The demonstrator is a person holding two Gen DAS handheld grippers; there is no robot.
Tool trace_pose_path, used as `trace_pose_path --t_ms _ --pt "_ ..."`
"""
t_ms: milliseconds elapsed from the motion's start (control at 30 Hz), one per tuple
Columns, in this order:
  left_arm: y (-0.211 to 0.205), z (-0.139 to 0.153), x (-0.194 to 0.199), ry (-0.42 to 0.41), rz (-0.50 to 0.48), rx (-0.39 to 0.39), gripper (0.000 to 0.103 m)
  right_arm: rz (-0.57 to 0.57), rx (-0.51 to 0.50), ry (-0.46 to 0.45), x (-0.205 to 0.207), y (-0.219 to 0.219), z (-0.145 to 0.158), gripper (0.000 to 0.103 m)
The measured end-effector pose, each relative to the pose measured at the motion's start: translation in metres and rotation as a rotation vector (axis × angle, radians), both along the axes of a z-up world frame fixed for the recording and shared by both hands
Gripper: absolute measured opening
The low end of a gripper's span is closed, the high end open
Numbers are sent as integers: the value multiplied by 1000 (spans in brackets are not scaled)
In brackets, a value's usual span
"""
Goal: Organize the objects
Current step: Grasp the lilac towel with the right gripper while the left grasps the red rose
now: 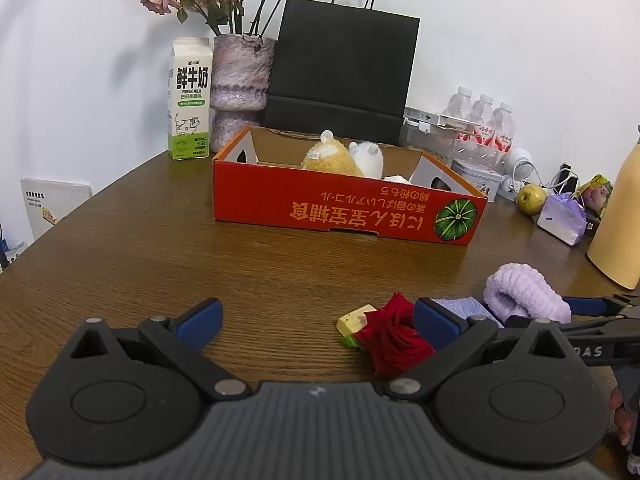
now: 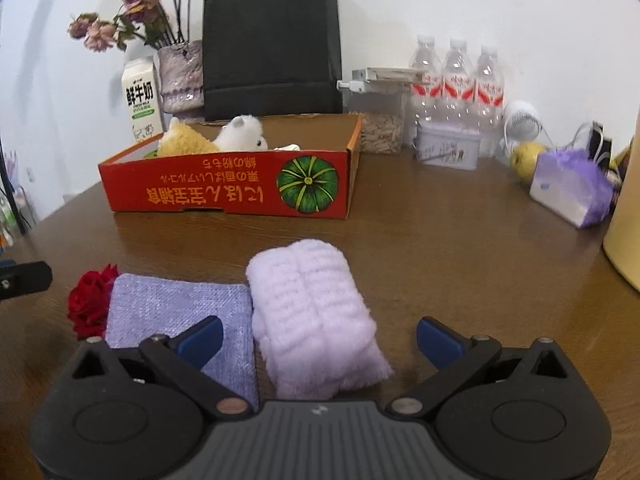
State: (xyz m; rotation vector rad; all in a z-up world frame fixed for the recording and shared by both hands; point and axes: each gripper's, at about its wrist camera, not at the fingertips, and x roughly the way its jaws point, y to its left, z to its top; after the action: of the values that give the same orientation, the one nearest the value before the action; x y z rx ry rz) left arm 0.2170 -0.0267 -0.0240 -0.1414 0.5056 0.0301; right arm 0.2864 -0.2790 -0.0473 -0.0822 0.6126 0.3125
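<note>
A red cardboard box (image 1: 344,210) (image 2: 224,192) stands mid-table, holding a yellow plush (image 1: 330,158) (image 2: 182,140) and a white plush (image 1: 366,156) (image 2: 244,134). In front lie a rolled lilac towel (image 2: 312,312) (image 1: 524,292), a flat lavender cloth (image 2: 176,312) (image 1: 460,306), a red rose (image 1: 390,338) (image 2: 90,300) and a small yellow block (image 1: 352,318). My right gripper (image 2: 318,338) is open, its blue pads on either side of the towel's near end without touching. My left gripper (image 1: 318,322) is open over bare table, the rose beside its right finger.
At the back stand a milk carton (image 1: 188,100), a vase of dried flowers (image 1: 240,80), a black paper bag (image 1: 340,76), water bottles (image 2: 456,76), a clear jar (image 2: 378,120) and a tin (image 2: 448,146). An apple (image 1: 530,198), a purple packet (image 2: 572,188) and a yellow jug (image 1: 620,220) crowd the right.
</note>
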Motion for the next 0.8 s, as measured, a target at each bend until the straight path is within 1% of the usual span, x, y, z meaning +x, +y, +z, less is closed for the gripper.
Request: trace_pose_path --t_ms 33,100,133,300,400,500,600,733,767,800 --pt "0 0 0 1 1 0 103 10 -10 -6 0 3 0 88" --pt "-1 -1 0 1 3 2 103 16 -37 -14 -2 8 0 55" --pt "-1 -1 0 2 2 2 103 14 -48 -17 -3 9 0 51" --pt "-2 -4 3 17 3 9 103 19 -24 -31 -9 5 2 43" --pt "-2 -9 8 50 -3 8 103 -10 -15 -73 -16 2 5 38" --pt "-5 -14 14 91 -38 -1 103 -17 9 -109 -23 -2 9 37" --pt "-14 -15 17 89 -74 5 103 -14 19 -124 -26 -3 13 36" --pt "-35 -18 24 98 -89 72 103 -5 19 -121 -27 -2 13 36" --pt "-39 -18 27 100 -85 80 99 -2 19 -123 -27 -2 13 36" --pt "-41 -17 28 98 -85 78 88 0 20 -126 -28 -1 13 36"
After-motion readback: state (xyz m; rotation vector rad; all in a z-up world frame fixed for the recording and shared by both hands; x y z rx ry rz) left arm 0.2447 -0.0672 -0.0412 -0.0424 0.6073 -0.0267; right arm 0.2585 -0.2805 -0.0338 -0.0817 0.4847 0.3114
